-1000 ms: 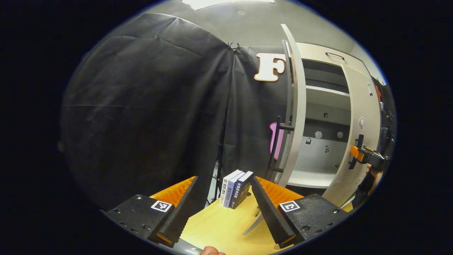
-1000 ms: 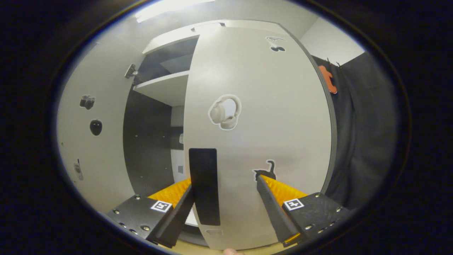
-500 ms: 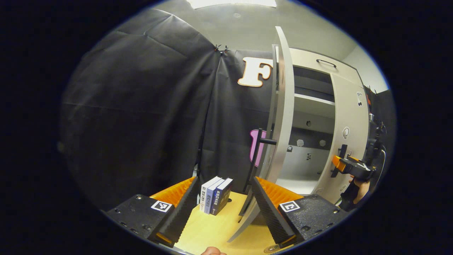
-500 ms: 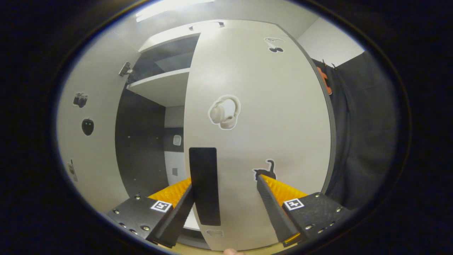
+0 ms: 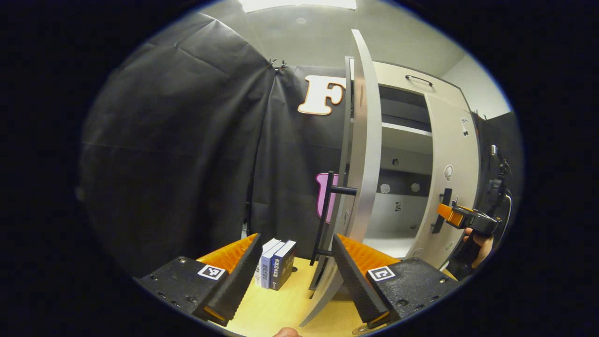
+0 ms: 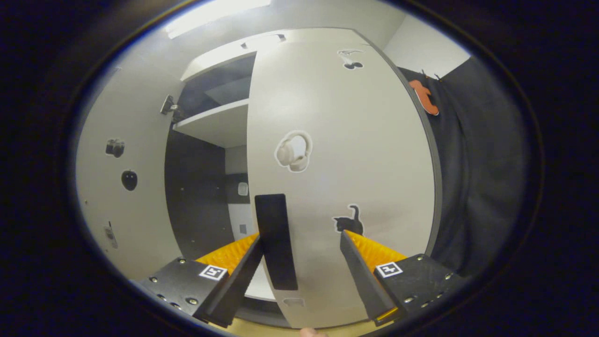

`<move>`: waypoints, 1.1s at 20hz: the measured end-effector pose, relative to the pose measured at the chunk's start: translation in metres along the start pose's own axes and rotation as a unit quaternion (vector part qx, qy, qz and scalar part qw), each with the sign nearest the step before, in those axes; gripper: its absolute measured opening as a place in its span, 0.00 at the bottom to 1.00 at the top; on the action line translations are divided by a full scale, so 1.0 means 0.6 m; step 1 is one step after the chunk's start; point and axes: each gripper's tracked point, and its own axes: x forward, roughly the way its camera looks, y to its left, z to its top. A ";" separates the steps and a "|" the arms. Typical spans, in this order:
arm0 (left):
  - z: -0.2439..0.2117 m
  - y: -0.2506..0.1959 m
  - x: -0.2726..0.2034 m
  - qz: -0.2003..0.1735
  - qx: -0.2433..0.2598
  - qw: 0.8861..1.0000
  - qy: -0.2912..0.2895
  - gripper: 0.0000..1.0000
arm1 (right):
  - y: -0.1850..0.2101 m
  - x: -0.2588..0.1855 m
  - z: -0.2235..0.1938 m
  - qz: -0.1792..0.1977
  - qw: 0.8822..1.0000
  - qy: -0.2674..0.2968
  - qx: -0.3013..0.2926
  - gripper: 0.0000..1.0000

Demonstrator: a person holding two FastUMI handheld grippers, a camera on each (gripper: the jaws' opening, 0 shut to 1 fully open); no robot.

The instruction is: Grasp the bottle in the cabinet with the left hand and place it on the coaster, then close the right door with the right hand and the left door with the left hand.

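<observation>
Closing the right door (image 6: 346,154): right gripper (image 6: 299,262) spread wide, handle (image 6: 276,241) between its fingers. Best pushed squarely beside the handle, steadily, until flush with the cabinet (image 5: 402,140).

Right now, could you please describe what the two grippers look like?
Each gripper, left and right, has black bolted blocks carrying small square black-and-white markers and orange ribbed panels along its two wedge-shaped fingers. In the left gripper view, a hand grips the right gripper's black handle.
</observation>
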 end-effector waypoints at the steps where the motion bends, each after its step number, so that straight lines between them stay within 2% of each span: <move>1: -0.002 -0.006 -0.001 -0.011 0.005 1.000 0.002 0.88 | -0.001 -0.010 0.008 0.002 1.000 -0.010 -0.003 1.00; 2: -0.001 -0.014 -0.003 -0.021 0.012 1.000 0.002 0.87 | -0.002 -0.018 0.018 0.002 1.000 -0.019 -0.004 1.00; 3: -0.001 -0.020 -0.004 -0.028 0.019 0.999 0.003 0.93 | -0.006 -0.026 0.027 0.001 1.000 -0.028 -0.004 1.00; 4: 0.000 -0.025 -0.004 -0.033 0.024 0.999 0.002 0.87 | -0.010 -0.032 0.034 -0.001 0.999 -0.033 -0.003 1.00; 6: 0.000 -0.042 -0.005 -0.047 0.024 0.999 0.000 0.95 | -0.020 -0.040 0.040 -0.004 0.999 -0.035 -0.001 1.00; 7: -0.004 -0.057 -0.004 -0.058 0.018 0.998 0.001 0.92 | -0.027 -0.045 0.040 -0.005 0.999 -0.034 0.000 1.00; 9: -0.010 -0.094 -0.003 -0.088 0.006 0.996 0.003 0.92 | -0.044 -0.053 0.039 -0.013 0.999 -0.031 -0.001 1.00; 15: -0.023 -0.207 0.020 -0.163 0.012 0.987 0.000 0.92 | -0.117 -0.090 0.039 -0.042 0.999 -0.026 -0.019 1.00; 18: -0.030 -0.254 0.039 -0.188 0.002 0.982 0.000 0.92 | -0.166 -0.115 0.039 -0.063 0.997 -0.024 -0.029 1.00; 22: -0.028 -0.283 0.071 -0.189 0.005 0.982 -0.010 0.92 | -0.236 -0.145 0.038 -0.097 0.994 -0.017 -0.041 1.00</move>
